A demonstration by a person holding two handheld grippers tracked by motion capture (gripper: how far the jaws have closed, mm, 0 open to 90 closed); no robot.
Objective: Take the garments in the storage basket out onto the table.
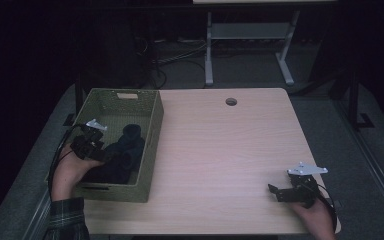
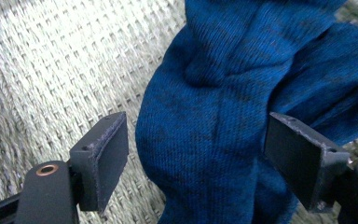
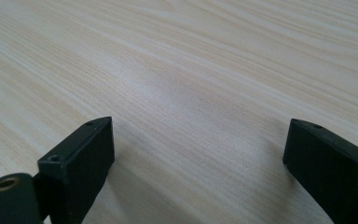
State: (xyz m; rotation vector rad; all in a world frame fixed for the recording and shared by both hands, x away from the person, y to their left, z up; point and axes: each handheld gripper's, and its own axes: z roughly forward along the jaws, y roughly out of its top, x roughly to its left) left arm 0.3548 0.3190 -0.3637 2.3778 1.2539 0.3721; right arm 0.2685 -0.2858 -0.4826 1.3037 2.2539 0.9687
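Observation:
A dark blue knitted cloth (image 1: 126,149) lies bunched in a green woven basket (image 1: 115,193) at the table's left side. My left gripper (image 1: 105,151) reaches down into the basket at the cloth's left edge. In the left gripper view a fold of the blue cloth (image 2: 200,116) sits between the jaws of the left gripper (image 2: 196,144). They stand wide: there is a gap at the left pad, and the right pad is at the fabric. My right gripper (image 1: 276,192) rests low over the bare wooden table (image 1: 230,150) at the front right, open, with nothing in the right gripper (image 3: 196,149).
The basket's woven floor (image 2: 51,70) shows left of the cloth. A round cable hole (image 1: 231,101) sits near the table's far edge. Behind the table stand the white legs of another desk (image 1: 209,50) and loose cables on the floor.

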